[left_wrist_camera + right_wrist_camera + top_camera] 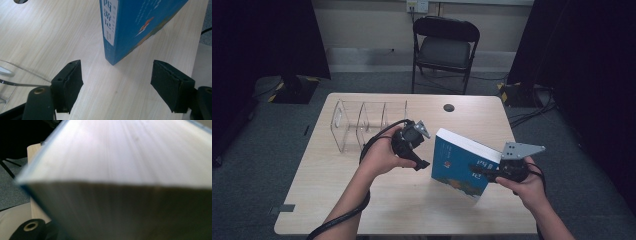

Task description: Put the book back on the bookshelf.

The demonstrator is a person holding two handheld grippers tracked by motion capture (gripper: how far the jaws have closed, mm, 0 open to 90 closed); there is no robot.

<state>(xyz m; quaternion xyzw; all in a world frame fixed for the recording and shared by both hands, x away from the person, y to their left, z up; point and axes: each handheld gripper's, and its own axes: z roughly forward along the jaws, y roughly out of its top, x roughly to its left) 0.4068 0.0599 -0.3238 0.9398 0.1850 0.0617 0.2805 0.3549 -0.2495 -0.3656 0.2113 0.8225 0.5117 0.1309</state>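
Gripping the blue book (462, 165), right gripper (484, 171) tilts it upright.

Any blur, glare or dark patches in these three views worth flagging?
High view: dim, black at both sides, table evenly lit. Left gripper view: sharp on the blue book and wood grain, no glare. Right gripper view: the book's page edges sit too close, soft and out of focus, lower half in shadow.

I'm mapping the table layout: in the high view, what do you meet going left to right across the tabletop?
Clear plastic divided organizer → left gripper, jaws open → blue hardcover book stood up on the pale wooden table → right gripper, clamped on the book.
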